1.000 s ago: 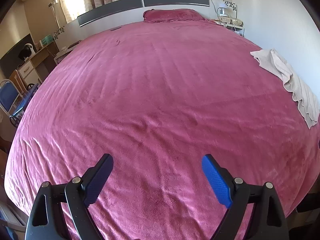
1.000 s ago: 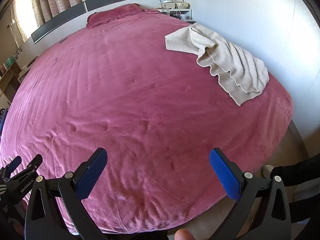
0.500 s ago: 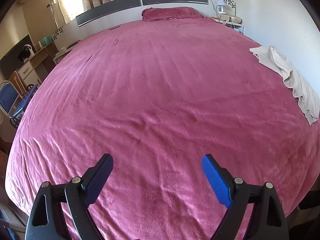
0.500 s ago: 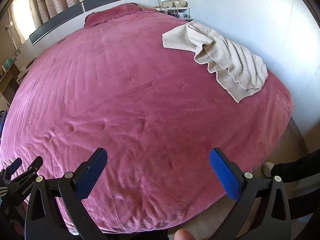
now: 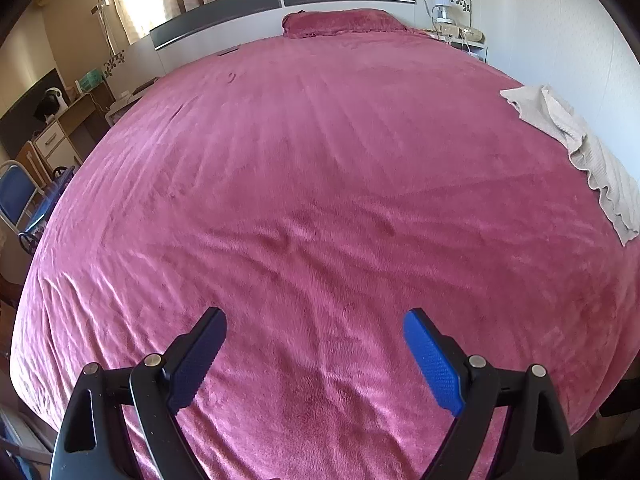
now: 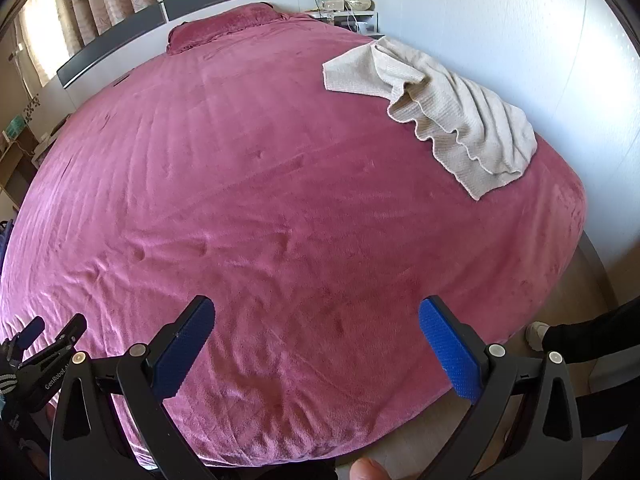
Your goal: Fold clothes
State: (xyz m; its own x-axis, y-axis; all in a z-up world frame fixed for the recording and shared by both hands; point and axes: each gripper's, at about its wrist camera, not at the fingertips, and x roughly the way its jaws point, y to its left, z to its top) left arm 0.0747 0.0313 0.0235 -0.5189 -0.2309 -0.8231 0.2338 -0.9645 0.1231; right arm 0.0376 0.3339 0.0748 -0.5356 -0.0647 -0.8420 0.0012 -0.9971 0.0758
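We see one wide bed covered by a magenta plush blanket (image 6: 256,184), and on it one crumpled beige ribbed knit garment (image 6: 452,108), lying near the bed's right edge, close to the white wall (image 6: 500,32) and well apart from both claws. From the left wrist view the same garment (image 5: 576,148) sits far to the right. One pillow in the same magenta fabric (image 5: 340,24) rests at the grey headboard (image 5: 280,0).

Our left claw (image 5: 316,352) hangs released over the blanket's near part, its two blue-padded fingers spread wide with nothing between them. Our right claw (image 6: 316,340) is likewise released and empty, above the foot end of the bed.

We count no containers on the bed. A bedside shelf (image 6: 352,12) by the headboard carries a few small items that we cannot make out. One blue chair (image 5: 16,196) stands at the left of the room.
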